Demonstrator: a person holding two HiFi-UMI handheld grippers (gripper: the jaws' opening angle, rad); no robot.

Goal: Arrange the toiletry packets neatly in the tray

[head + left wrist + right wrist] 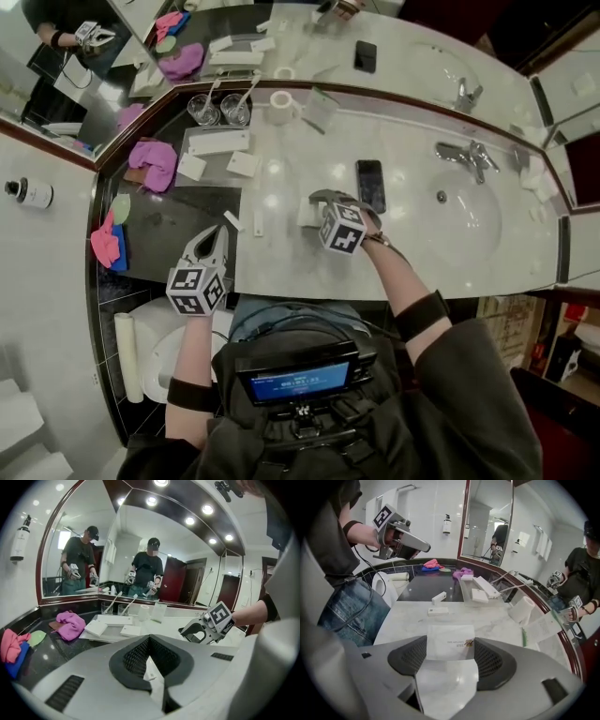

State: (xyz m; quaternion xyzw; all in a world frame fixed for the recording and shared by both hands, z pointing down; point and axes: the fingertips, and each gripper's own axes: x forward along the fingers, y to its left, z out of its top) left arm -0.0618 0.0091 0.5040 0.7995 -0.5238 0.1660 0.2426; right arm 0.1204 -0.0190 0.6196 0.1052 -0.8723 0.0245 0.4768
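My right gripper (316,202) hangs over the marble counter, shut on a flat white toiletry packet (450,641) that spans the space between its pads. Two small white packets (439,597) (438,611) lie loose on the counter ahead of it. The tray (208,153) sits at the back left and holds a long white box (220,142) and two flat packets (192,167) (242,164). My left gripper (221,234) is raised near the counter's dark left end with its jaws shut. A white sliver (152,670) shows at its jaws; whether it is held is unclear.
Two glasses with toothbrushes (218,109), a toilet roll (279,105) and a card stand behind the tray. A phone (370,184) lies right of my right gripper, with the sink (464,220) and tap (469,155) beyond. A purple cloth (155,161) and pink cloth (106,242) lie left.
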